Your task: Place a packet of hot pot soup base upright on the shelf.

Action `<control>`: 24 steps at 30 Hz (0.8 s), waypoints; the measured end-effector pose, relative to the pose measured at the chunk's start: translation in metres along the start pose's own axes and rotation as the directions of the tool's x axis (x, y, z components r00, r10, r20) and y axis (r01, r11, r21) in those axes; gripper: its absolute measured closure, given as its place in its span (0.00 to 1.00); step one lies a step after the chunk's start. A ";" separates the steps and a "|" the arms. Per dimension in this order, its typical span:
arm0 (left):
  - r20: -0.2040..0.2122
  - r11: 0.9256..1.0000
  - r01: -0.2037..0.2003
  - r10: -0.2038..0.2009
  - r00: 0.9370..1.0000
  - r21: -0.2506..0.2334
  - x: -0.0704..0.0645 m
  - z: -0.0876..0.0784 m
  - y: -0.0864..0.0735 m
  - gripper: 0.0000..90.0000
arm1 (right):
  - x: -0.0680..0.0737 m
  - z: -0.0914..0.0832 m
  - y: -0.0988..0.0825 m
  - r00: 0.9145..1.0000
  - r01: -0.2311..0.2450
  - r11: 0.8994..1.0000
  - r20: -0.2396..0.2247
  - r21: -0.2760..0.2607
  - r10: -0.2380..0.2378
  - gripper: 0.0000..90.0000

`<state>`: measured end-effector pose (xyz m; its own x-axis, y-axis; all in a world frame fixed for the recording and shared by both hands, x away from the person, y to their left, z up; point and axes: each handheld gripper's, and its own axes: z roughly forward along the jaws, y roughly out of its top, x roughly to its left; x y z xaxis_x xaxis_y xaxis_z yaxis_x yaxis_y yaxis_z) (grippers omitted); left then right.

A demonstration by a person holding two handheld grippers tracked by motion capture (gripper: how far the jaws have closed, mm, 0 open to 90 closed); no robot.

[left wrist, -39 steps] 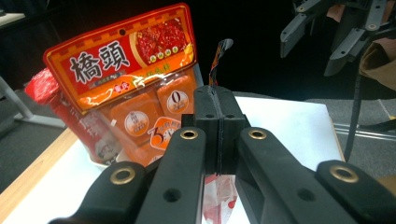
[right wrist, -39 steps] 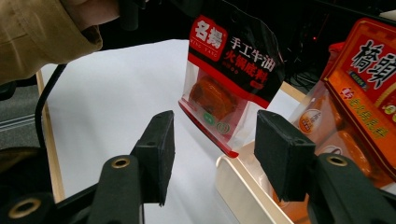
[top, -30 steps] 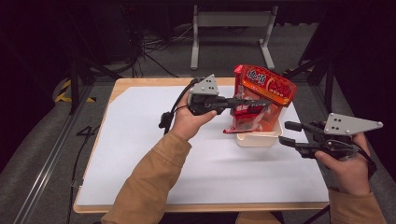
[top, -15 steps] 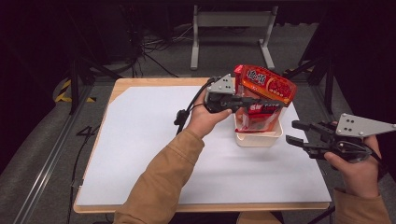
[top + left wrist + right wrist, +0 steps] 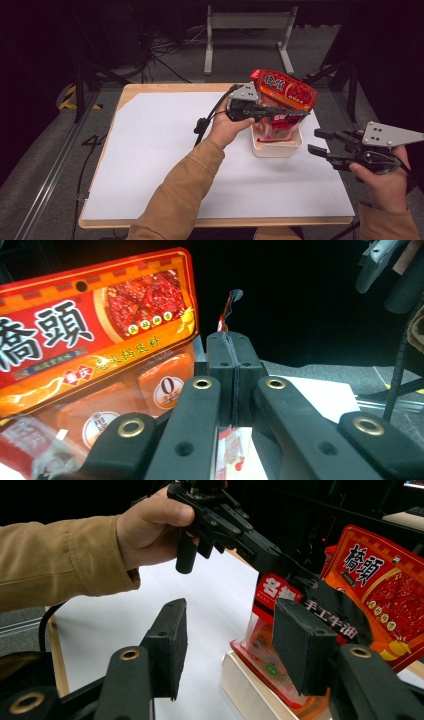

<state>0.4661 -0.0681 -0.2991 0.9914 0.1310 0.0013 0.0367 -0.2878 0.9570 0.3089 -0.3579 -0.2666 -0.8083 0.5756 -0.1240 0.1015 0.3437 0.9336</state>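
The left tongs (image 5: pixel 295 114) are pressed together on the thin edge of a red pouch (image 5: pixel 272 630), pinching it as it stands in a white tray (image 5: pixel 278 148) on the worktop (image 5: pixel 150 150). A second, larger red pack (image 5: pixel 285 90) rises just behind, also in the tray. In the left gripper view the pads meet flat, with a sliver of red film poking out above them. The right tongs (image 5: pixel 320 142) hang spread and empty just off the tray's right side, holding nothing, their pads pointing toward the packs.

The step in hand looks like settling the pouch upright into the tray beside the larger pack, or drawing it out; which of the two cannot be told from this moment. Either way the next move calls for a steady left wrist so the film does not slip or tear at the pinch. It likely also calls for the right tongs to come in and brace the tray or the leaning pack, which could tip.
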 end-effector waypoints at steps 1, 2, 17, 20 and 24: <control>0.005 1.000 0.003 -0.003 1.000 0.000 0.000 0.001 0.000 1.00 | 0.000 0.000 0.000 1.000 0.000 1.000 0.000 0.000 0.000 0.54; 0.008 1.000 0.007 -0.007 1.000 -0.003 0.000 0.002 -0.001 1.00 | 0.000 0.000 0.000 1.000 0.001 1.000 0.000 0.000 -0.001 0.54; 0.027 1.000 -0.016 0.016 0.999 -0.001 -0.006 0.002 0.001 1.00 | 0.001 0.003 0.000 1.000 0.004 1.000 -0.007 0.003 -0.004 0.54; 0.026 1.000 -0.004 0.004 1.000 0.007 -0.004 0.007 -0.003 1.00 | 0.001 0.003 0.000 1.000 0.003 1.000 -0.007 0.003 -0.003 0.54; 0.021 1.000 0.009 -0.009 1.000 0.016 0.000 0.011 -0.008 1.00 | 0.001 0.002 0.000 1.000 0.003 1.000 -0.006 0.000 -0.003 0.53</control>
<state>0.4668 -0.0762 -0.3102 0.9934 0.1137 -0.0134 0.0474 -0.3021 0.9521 0.3093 -0.3560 -0.2676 -0.8118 0.5704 -0.1249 0.0994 0.3457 0.9331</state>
